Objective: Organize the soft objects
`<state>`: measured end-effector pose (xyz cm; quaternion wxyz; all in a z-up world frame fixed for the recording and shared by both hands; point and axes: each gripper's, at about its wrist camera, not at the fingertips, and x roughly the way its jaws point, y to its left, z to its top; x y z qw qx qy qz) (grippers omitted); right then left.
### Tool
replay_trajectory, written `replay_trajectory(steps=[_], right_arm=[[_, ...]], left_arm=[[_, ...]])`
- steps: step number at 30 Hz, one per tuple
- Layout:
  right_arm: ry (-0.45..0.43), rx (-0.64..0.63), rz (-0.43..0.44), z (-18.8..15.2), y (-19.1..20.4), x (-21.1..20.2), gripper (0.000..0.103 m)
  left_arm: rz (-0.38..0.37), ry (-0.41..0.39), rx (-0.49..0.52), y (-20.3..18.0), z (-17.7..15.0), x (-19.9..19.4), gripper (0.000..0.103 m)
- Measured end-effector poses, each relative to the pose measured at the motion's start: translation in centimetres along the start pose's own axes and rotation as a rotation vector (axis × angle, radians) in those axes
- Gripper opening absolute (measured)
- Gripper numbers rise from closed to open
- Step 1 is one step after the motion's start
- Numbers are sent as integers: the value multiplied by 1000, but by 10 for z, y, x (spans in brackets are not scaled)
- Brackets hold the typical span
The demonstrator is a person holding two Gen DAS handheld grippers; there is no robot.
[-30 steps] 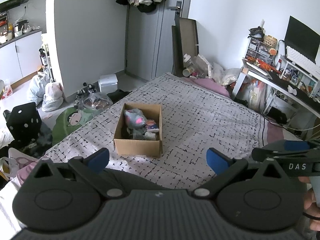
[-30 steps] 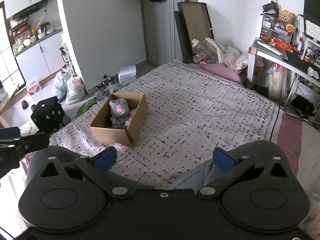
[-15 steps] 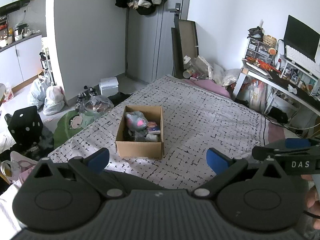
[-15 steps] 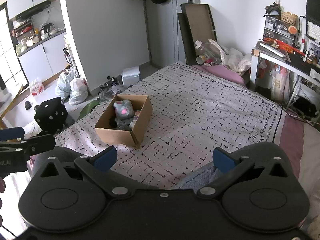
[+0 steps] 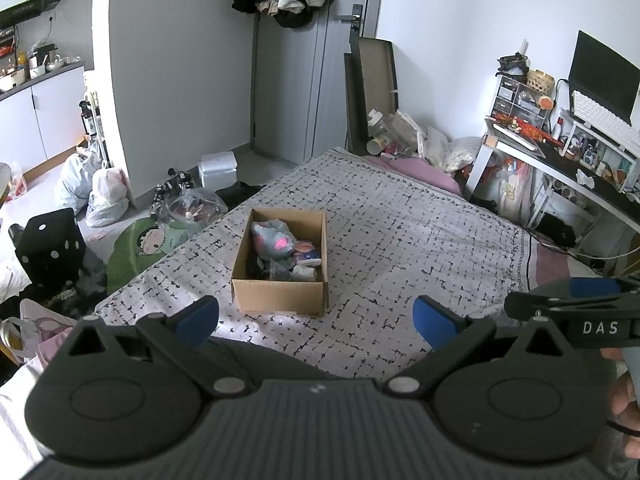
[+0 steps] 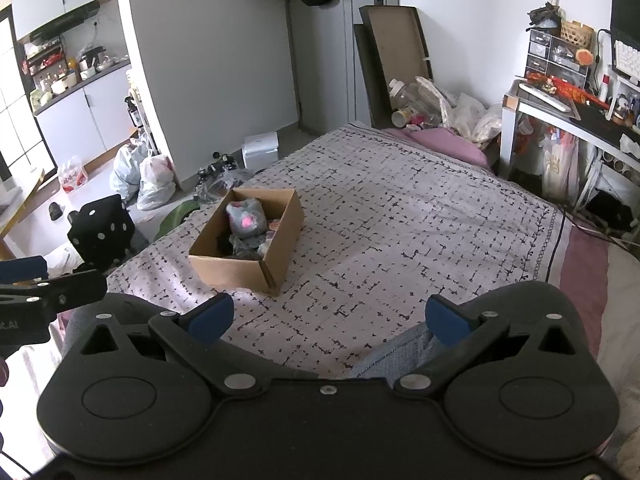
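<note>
Blue-padded and black, the left gripper and right gripper both hang spread wide and hold nothing, low over the patterned grey bedspread. Ahead at twelve o'clock sits the open brown cardboard box, the grey plush toy with a pink patch lying inside among other soft things. Sorting looks nearly finished; any next move calls for spotting a stray soft item, and none shows on the bed.

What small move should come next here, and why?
Probably none beyond easing both grippers back: the left gripper and right gripper are open and hold nothing, the gray plush toy and other soft things lie inside the cardboard box, and nothing soft shows loose on the bedspread.
</note>
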<state>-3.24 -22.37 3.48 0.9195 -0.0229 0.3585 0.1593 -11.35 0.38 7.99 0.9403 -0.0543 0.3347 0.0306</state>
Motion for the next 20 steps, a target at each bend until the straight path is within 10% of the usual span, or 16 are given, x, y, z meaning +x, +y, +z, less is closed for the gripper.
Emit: replay_trajectory(steps=[20], right_arm=[[12, 2, 10, 3, 1, 13, 103]], left_arm=[[1, 21, 13, -2, 1, 15, 102]])
